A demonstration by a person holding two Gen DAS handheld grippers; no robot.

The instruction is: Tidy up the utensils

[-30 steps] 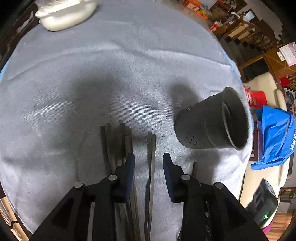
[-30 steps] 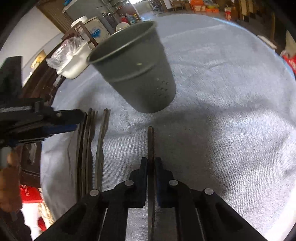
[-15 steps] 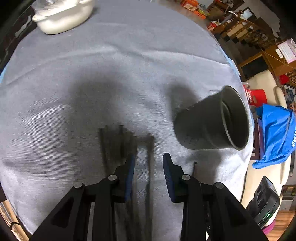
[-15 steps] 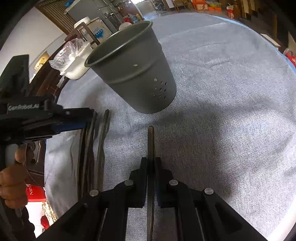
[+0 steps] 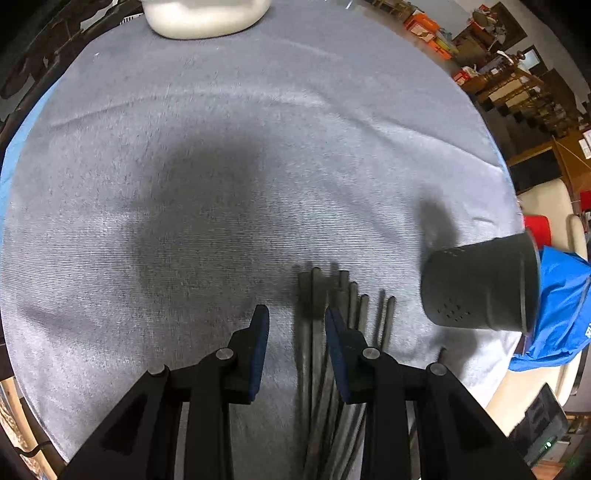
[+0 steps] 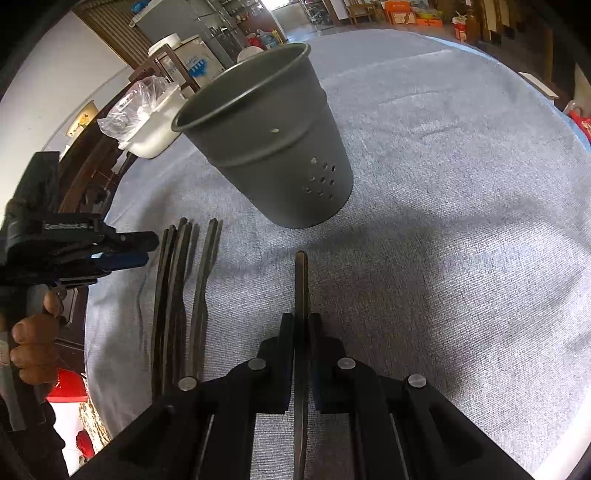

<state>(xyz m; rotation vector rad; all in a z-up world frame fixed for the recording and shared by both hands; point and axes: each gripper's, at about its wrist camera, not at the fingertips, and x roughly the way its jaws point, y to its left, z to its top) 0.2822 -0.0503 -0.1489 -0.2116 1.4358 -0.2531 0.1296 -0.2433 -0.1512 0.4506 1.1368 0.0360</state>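
Observation:
My right gripper (image 6: pixel 302 318) is shut on a thin dark utensil (image 6: pixel 301 280) whose end points toward the dark grey perforated holder (image 6: pixel 269 147), which stands upright on the cloth. Left of it lie several more dark utensils (image 6: pixel 173 295), side by side. In the left wrist view my left gripper (image 5: pixel 295 315) is open over the left edge of that bundle (image 5: pixel 347 306). The leftmost utensil (image 5: pixel 314 295) shows between its blue pads, untouched. The holder (image 5: pixel 480 288) is at the right of that view. A hand holds the left gripper (image 6: pixel 149 248) beside the bundle.
A grey cloth (image 5: pixel 184 184) covers the round table. A white dish (image 5: pixel 207 14) with a plastic bag (image 6: pixel 144 99) sits at the far edge. A blue bag (image 5: pixel 554 314) hangs beyond the table's right edge, with furniture and boxes behind.
My left gripper has shifted leftward across the utensils, so the bundle and the holder now sit further right in its view. The right gripper and its utensil have not moved.

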